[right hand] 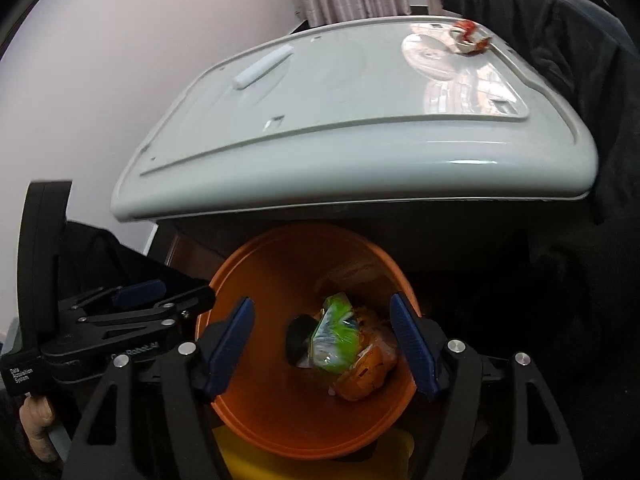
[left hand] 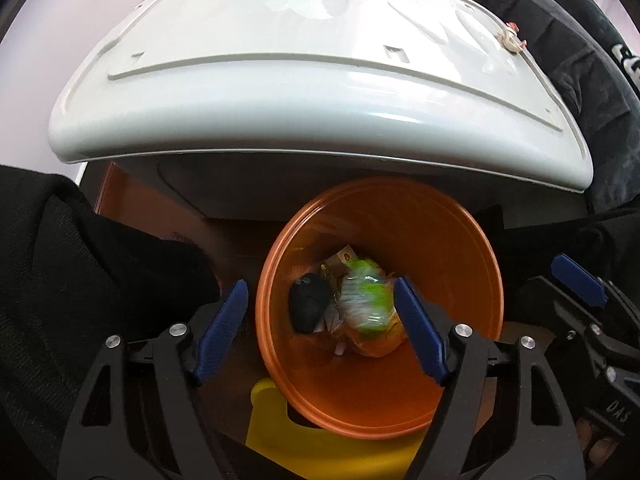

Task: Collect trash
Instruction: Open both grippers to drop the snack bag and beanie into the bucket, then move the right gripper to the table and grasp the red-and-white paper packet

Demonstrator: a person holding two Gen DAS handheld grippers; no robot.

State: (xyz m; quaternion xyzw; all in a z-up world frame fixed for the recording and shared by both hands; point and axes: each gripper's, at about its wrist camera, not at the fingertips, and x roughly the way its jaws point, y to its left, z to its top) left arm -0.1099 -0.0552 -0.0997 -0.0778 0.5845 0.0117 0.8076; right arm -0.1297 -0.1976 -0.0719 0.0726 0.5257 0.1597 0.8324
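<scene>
An orange bin (left hand: 448, 304) stands on the floor below a white table; it also shows in the right wrist view (right hand: 260, 292). Inside lie a green-and-white wrapper (left hand: 366, 296) (right hand: 336, 336), an orange wrapper (left hand: 376, 342) (right hand: 366, 372) and a black lump (left hand: 310, 302) (right hand: 298, 336). My left gripper (left hand: 320, 326) is open and empty above the bin mouth. My right gripper (right hand: 322, 344) is open and empty above the bin too. A small red-and-white scrap (left hand: 512, 42) (right hand: 468, 42) lies on the table's far right corner.
The white table top (left hand: 280, 92) (right hand: 340, 140) overhangs the bin. A yellow object (left hand: 312, 448) (right hand: 248, 464) lies under the bin's near side. Black cloth (left hand: 568, 52) (right hand: 540, 40) hangs at the right. The right gripper (left hand: 580, 304) and left gripper (right hand: 132, 316) see each other.
</scene>
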